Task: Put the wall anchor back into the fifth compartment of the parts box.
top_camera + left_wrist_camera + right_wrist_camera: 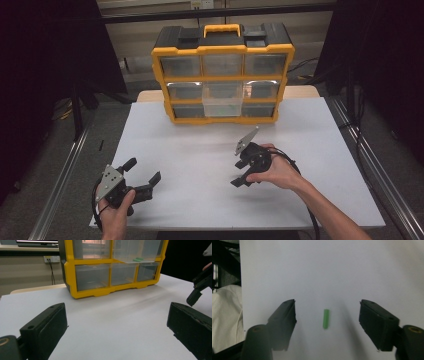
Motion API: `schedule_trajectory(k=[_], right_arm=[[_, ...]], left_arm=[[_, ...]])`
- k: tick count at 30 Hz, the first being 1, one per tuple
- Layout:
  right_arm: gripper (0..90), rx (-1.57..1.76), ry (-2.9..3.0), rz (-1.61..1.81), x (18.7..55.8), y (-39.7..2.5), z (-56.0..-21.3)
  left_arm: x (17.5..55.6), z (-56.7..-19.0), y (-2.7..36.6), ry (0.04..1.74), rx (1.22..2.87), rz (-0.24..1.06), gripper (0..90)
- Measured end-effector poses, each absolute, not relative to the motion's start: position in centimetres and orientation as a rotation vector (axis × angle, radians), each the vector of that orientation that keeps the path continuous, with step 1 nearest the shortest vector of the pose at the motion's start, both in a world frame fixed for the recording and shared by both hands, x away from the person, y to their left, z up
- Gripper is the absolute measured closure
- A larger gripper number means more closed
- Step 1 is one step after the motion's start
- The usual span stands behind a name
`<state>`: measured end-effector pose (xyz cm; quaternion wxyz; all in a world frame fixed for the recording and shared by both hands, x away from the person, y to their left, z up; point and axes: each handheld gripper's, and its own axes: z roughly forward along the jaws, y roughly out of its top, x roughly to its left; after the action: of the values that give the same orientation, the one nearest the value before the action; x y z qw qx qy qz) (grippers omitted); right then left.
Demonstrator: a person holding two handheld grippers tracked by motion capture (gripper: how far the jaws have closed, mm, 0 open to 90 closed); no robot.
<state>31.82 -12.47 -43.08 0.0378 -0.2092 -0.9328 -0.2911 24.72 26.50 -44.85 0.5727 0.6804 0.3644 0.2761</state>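
A small green stick [326, 318] is seen lying flat on the white table [190, 150], midway between the spread jaws of the right gripper [327, 322]. A slip sideways is judged possible if one jaw lands first. The left gripper [145, 176], also spread, is held well apart. Beyond it, the yellow drawer organizer [223, 75] has one drawer [222, 106] pulled out; nothing blocks the path.

Table [200, 165]: smooth, matt white surface. Organiser [223, 72]: yellow and black plastic frame, slight sheen; drawers [222, 97] of clear, glossy plastic. Green stick [326, 318]: smooth plastic look. Right claw [327, 325] and left claw [117, 332]: matt black plastic.
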Motion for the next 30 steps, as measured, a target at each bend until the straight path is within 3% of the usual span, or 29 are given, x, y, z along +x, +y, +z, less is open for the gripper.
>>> schedule_trajectory(k=[8, 11, 19, 24, 30], right_arm=[[51.4, -0.615, -2.890, -0.704, 32.8, -11.5, -44.8], [61.3, -0.605, -2.889, -0.702, 32.8, -11.4, -44.8], [71.6, -0.575, -2.921, -0.612, 32.4, -10.9, -45.4], [84.1, -0.585, -2.948, -0.601, 32.5, -10.8, -45.5], [84.6, -0.628, -2.908, -0.650, 32.7, -11.3, -45.6]], left_arm=[[24.8, -44.8, 26.7, 0.850, 1.595, 0.639, 3.0], [24.8, -44.8, 26.8, 0.856, 1.583, 0.643, 3.0], [24.8, -44.8, 26.7, 0.851, 1.594, 0.640, 3.0], [24.8, -44.8, 26.7, 0.856, 1.592, 0.641, 3.0], [24.9, -44.9, 26.5, 0.849, 1.601, 0.647, 3.0]])
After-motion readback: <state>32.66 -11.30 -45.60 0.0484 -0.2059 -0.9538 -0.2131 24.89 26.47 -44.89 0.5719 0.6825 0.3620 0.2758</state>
